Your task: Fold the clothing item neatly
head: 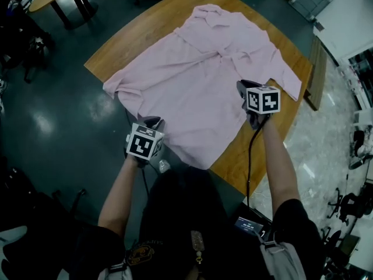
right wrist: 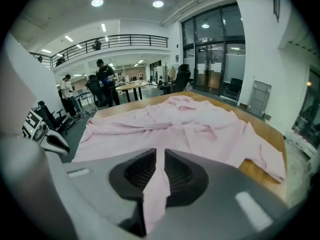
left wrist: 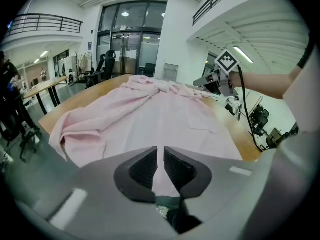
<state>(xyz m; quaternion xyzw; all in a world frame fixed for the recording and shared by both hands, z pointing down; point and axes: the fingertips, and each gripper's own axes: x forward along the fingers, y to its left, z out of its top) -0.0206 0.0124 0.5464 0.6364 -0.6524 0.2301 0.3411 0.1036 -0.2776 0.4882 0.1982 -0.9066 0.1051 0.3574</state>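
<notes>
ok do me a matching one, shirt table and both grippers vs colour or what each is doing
1 shirt
2 table
3 left gripper
4 right gripper

a brown wood
b pinching the shirt's right edge
c pink, spread out
d pinching the shirt's left edge

Pairs: 1-c, 2-a, 3-d, 4-b

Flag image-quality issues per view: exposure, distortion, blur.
Head view: underexposed, edges near black, glare patches on the floor; the pink shirt reads clearly. Left gripper view: strong fisheye, black corners, the ceiling light blown out. Right gripper view: same fisheye, ceiling lamps flare, background people small and soft.
</notes>
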